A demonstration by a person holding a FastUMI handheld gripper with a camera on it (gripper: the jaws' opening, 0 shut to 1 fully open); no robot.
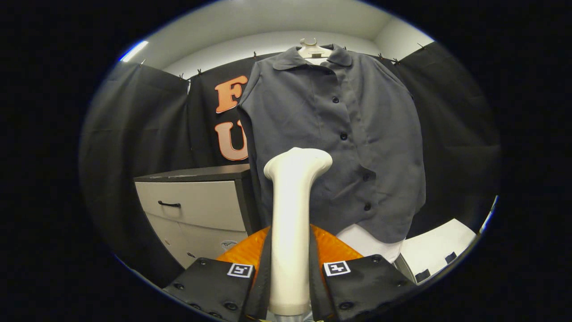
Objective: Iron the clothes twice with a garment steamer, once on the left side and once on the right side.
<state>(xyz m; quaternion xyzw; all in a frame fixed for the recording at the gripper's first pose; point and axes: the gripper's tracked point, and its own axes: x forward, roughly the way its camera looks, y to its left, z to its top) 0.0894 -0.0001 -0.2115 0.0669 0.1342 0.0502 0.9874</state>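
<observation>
Clamping the steamer (291, 223) between both fingers, the gripper (289, 286) points it at the hanging shirt (348, 143); cabinet (196, 205) just left of the shirt's edge

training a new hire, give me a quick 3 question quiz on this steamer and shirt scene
1. True or false: both fingers of the gripper press on the steamer.
2. What does the shirt hang from? A) a hanger B) a drawer handle C) the steamer
3. Fill in: the grey ____ stands beside the shirt, beyond the fingers.

Key:
1. True. The white steamer is clamped between them, its head up in front of the shirt's lower front.
2. A. A white hanger shows at the collar.
3. Cabinet, with a black drawer handle.
</observation>
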